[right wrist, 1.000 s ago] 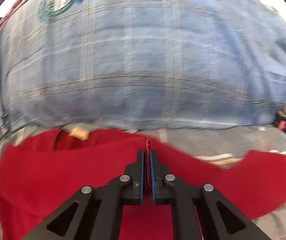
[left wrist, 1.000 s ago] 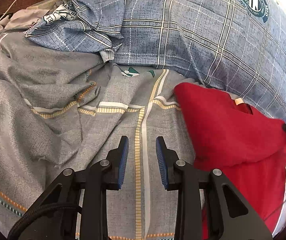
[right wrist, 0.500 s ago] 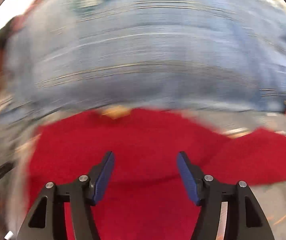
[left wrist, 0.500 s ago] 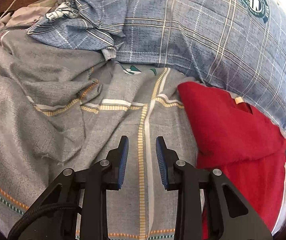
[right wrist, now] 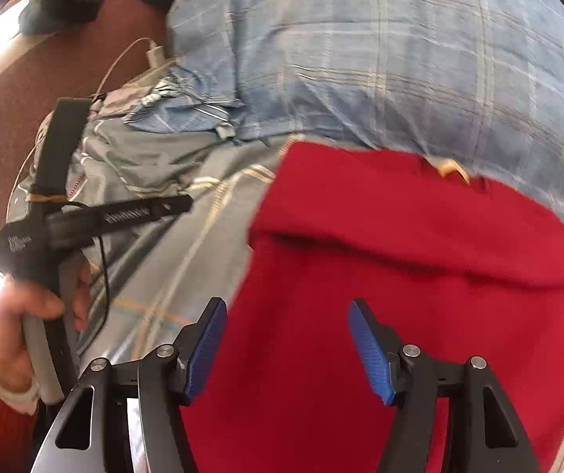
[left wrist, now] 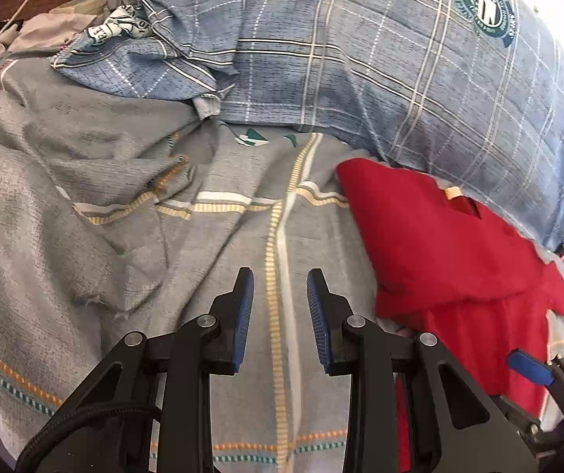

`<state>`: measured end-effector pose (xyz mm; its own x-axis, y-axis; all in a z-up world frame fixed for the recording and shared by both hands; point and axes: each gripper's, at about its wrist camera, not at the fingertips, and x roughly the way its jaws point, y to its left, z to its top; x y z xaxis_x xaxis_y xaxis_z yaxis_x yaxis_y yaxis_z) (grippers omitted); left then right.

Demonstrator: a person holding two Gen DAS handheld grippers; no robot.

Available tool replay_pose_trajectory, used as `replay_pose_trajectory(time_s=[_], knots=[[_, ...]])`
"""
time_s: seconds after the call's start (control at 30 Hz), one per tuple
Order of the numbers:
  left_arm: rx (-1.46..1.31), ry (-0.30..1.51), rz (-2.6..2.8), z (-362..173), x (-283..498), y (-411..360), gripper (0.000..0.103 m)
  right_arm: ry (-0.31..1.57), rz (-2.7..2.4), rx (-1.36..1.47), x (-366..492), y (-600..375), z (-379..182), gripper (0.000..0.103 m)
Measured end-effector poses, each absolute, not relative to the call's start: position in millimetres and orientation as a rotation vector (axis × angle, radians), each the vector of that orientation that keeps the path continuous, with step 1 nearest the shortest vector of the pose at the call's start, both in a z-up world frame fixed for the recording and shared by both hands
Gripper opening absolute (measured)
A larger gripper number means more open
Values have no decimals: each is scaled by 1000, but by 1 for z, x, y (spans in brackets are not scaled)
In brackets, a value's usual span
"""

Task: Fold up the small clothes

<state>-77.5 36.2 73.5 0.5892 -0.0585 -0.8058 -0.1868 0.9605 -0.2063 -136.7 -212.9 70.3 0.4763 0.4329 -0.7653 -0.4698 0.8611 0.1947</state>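
Red garment (right wrist: 400, 260) beneath open right gripper (right wrist: 287, 351), ungrasped.

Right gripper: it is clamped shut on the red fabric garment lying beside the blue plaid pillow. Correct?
Not quite. The right gripper is open, its blue-padded fingers spread apart over the red fabric garment and gripping nothing, as the right wrist view shows. The garment does lie beside the blue plaid pillow.
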Motion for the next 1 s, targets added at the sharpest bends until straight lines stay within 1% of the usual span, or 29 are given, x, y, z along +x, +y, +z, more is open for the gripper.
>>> replay_pose_trajectory(time_s=[0.13,0.3,0.4,0.57,0.7,0.73,0.77,0.8,0.83,0.9,1.0], knots=[[-285,924,58,77,-80,29,28,938,452,-29,-141,-257,64,62],[-265,917,-3,80,-75,7,28,922,221,106,-127,-356,63,62],[-242,911,-44,83,-68,-13,28,897,110,111,-115,-397,65,62],[-195,898,-87,86,-51,-47,28,839,25,172,-80,-424,73,62],[-173,904,-99,83,-35,-65,28,862,-13,172,-26,-425,66,62],[-162,909,-91,81,-29,-70,28,876,-18,148,-12,-422,61,58],[-155,914,-83,78,-25,-72,28,884,-21,131,-5,-421,57,36],[-149,920,-74,75,-21,-75,28,915,-23,98,8,-416,50,24],[-144,932,-64,69,-16,-77,28,942,-22,82,13,-415,45,15],[-127,960,-39,59,-10,-78,28,925,-18,67,10,-414,46,9],[-104,989,-8,43,-4,-79,28,861,-49,-22,-1,-412,54,9]])
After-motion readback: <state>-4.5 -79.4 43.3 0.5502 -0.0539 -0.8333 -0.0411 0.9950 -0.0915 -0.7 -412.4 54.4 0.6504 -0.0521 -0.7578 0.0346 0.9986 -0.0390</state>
